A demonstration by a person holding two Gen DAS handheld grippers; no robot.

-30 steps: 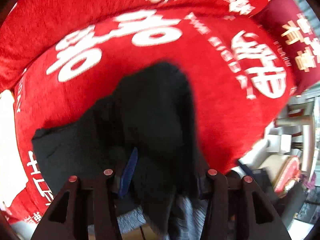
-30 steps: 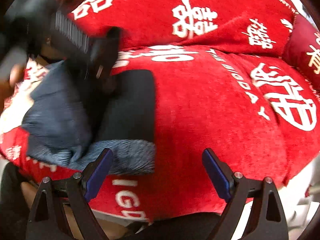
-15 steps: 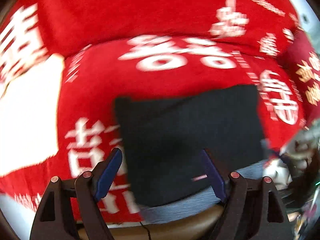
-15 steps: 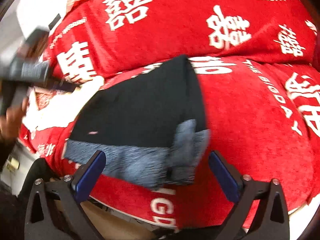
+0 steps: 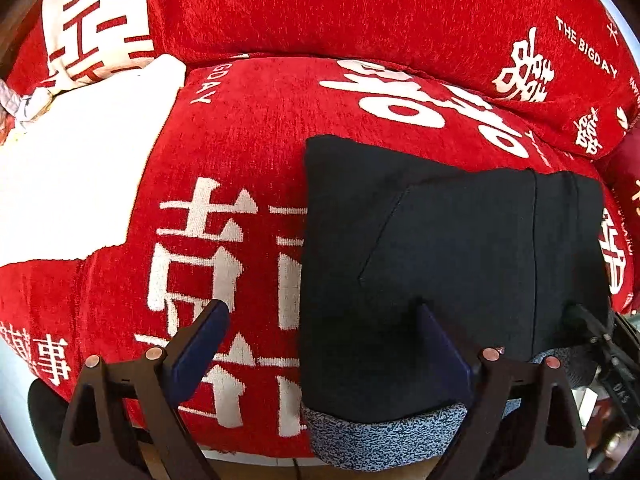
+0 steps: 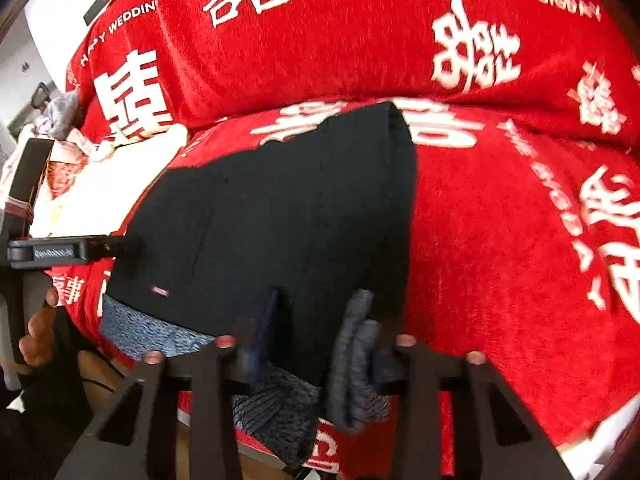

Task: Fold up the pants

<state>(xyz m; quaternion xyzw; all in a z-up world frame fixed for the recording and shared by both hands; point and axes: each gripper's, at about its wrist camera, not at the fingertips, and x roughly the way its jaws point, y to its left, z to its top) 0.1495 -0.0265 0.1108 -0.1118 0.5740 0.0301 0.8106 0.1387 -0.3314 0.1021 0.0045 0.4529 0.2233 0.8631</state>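
Note:
Black pants [image 5: 440, 240] lie folded flat on the red sofa cover [image 5: 248, 128], their blue-grey knit band [image 5: 380, 436] along the near edge. My left gripper [image 5: 320, 340] hovers over the pants' near left corner with its jaws opening; nothing is pinched, and one pad [image 5: 440, 344] stands over the cloth. My right gripper [image 6: 312, 328] is at the near right corner of the pants [image 6: 280, 208]. Its jaws are closing, with black cloth and the bunched grey band [image 6: 356, 344] squeezed between them. The left gripper [image 6: 72, 248] and the hand holding it show at that view's left edge.
A white cloth [image 5: 72, 168] covers the seat to the left of the pants. The red back cushion [image 5: 360, 8] rises behind, and a dark red pillow [image 5: 628, 168] sits at the far right. The sofa's front edge [image 5: 248, 452] runs just below the grippers.
The left gripper let go of the draped pants, opened wide and swung to their left corner. The pants now lie flat. The right gripper went from wide open to closed on the near right corner.

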